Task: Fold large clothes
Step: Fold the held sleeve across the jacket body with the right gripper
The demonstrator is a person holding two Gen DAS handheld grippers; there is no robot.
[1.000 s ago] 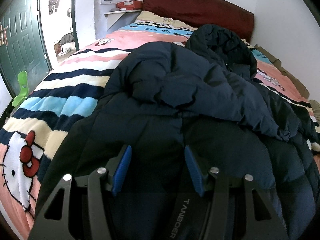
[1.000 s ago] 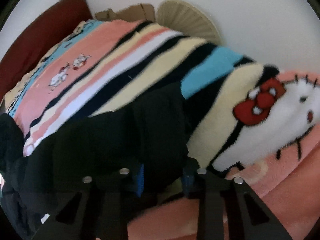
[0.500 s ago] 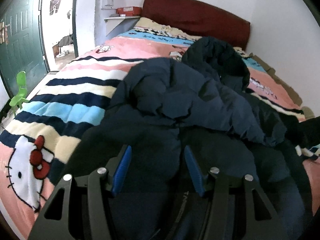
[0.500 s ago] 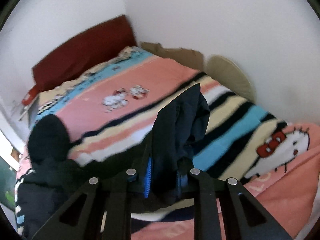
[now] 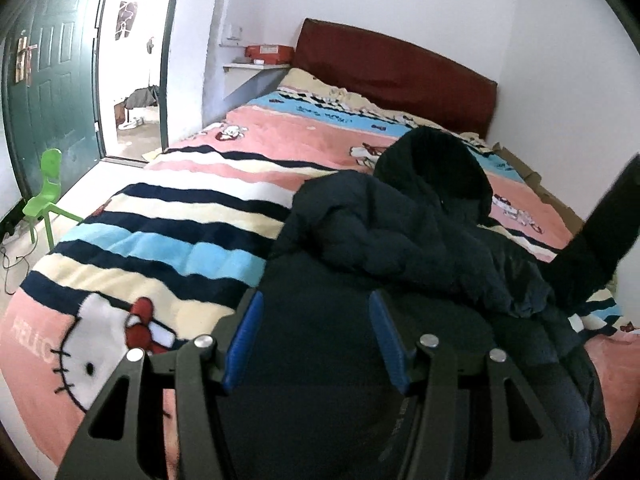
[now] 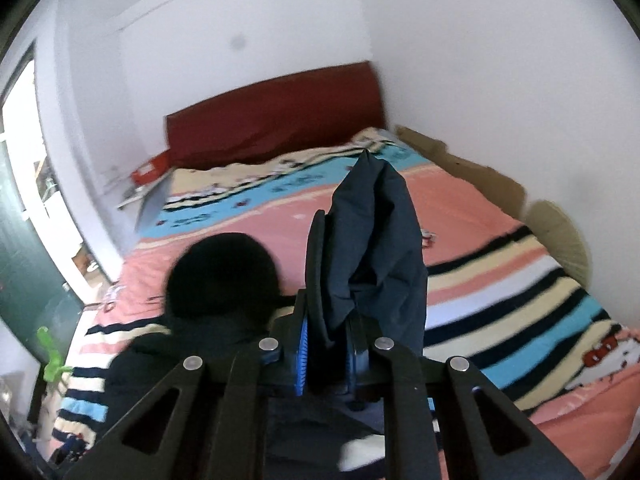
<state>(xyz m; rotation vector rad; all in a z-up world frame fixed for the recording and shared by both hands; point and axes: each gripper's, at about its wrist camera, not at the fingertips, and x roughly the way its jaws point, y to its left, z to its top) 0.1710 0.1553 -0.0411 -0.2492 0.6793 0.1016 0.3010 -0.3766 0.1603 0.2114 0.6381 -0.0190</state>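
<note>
We see one dark jacket on the bed; our right gripper has lifted its sleeve higher, jaws clamped; left gripper jaws wide

You can read very little here. On the striped cartoon-cat blanket, in the left wrist view, pale letters "HELLO" run sideways along the pink band just beside the cat face, at the near left corner of the bed. Small dark script sits on the blanket's blue band near the headboard, but it is too small for you to make out. A line of pale lettering shows on the dark jacket between the left tongs, too dim and foreshortened to read.
</note>
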